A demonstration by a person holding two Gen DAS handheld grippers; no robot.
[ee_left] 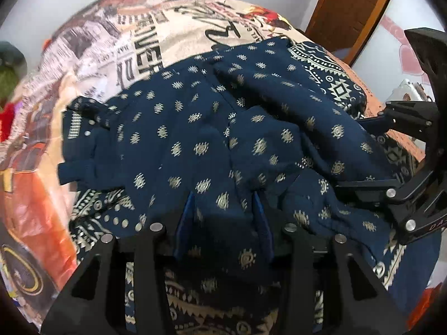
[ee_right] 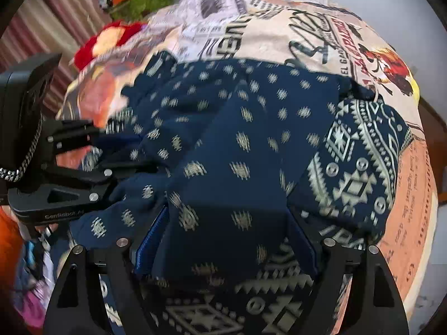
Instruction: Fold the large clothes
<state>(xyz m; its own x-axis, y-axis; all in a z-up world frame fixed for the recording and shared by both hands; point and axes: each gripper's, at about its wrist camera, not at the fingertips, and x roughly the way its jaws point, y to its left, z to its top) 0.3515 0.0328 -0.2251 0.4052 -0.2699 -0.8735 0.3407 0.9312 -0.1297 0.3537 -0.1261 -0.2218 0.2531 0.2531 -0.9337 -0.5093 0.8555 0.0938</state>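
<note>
A large navy garment [ee_left: 195,139] with small cream motifs and a broad geometric border [ee_right: 354,167] lies rumpled and partly doubled over on a bed. My left gripper [ee_left: 223,195] points down into it; a fold of the cloth lies between its blue pads [ee_left: 185,217], which stand apart. My right gripper [ee_right: 229,209] is open wide, with cloth bulging loosely between its pads [ee_right: 151,240]. Each gripper also shows in the other's view: the right gripper [ee_left: 352,155] at the garment's right side, the left gripper [ee_right: 125,148] at its left side.
The bed wears a printed sheet [ee_left: 181,36] with newsprint lettering and orange patches [ee_right: 413,195]. A heap of red and green clothes [ee_right: 134,2] sits at the far left by a striped curtain [ee_right: 56,11]. A brown wooden frame [ee_left: 352,8] stands beyond the bed's right edge.
</note>
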